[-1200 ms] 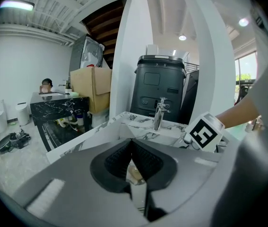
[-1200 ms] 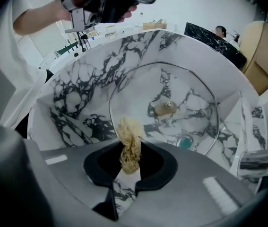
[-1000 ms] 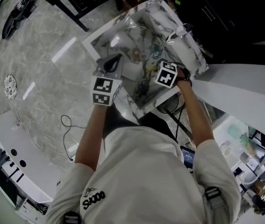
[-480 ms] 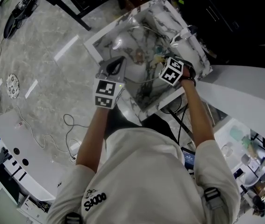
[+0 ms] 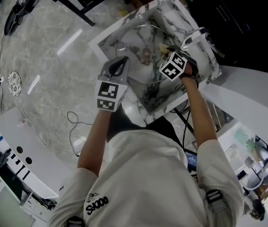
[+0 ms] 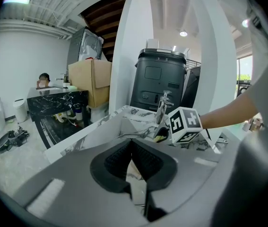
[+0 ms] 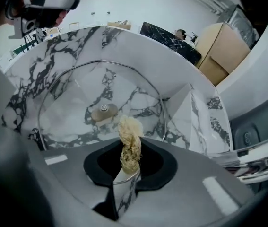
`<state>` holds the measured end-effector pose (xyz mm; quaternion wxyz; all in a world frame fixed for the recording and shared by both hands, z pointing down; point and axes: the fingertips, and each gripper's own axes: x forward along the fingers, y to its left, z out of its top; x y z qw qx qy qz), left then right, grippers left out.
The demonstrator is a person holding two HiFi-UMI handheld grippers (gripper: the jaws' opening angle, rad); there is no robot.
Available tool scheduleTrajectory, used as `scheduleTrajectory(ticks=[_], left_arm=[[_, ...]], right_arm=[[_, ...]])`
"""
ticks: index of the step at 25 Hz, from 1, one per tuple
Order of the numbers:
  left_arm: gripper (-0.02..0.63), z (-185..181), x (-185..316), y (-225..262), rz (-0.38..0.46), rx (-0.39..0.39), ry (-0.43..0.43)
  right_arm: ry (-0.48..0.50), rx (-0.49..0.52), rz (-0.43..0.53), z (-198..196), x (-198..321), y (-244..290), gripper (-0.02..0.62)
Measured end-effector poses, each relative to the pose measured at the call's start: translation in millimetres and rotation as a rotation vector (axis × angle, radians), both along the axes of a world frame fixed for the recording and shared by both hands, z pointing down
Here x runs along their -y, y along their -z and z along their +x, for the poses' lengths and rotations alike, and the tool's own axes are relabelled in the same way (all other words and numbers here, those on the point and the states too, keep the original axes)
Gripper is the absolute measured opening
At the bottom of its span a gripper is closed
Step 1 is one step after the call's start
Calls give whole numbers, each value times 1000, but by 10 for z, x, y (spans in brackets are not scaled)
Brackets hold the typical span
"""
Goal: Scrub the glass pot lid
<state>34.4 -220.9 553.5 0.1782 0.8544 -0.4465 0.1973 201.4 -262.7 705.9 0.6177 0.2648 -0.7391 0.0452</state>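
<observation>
Head view: round clear glass pot lid [image 5: 138,67] stands tilted in white marble-veined sink [image 5: 106,37]. Left gripper [image 5: 116,66] at its near-left edge, likely steadying it; right gripper [image 5: 168,56] far right; both forearms outstretched.
Left gripper view: jaws closed narrowly, apparently on lid rim.
Right gripper view: jaws clamp straw-coloured fibrous scrubber [image 7: 130,136], aimed at the lid face.

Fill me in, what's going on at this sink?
A person works two grippers over a white marble-patterned sink. The left gripper looks shut on the rim of the round glass pot lid, steadying it in the basin. The right gripper is shut on a pale yellow fibrous scrubber, pointed at the glass.
</observation>
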Motion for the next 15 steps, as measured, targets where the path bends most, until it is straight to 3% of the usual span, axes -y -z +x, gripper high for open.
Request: scheduleTrajectory(ticks=[6, 15], left_arm=[[12, -82, 14, -65, -20, 4, -23], [12, -255, 35, -86, -31, -12, -40]], right_arm=[[-81, 9, 88, -99, 266, 36, 55], [-191, 44, 143, -313, 516, 12, 55]])
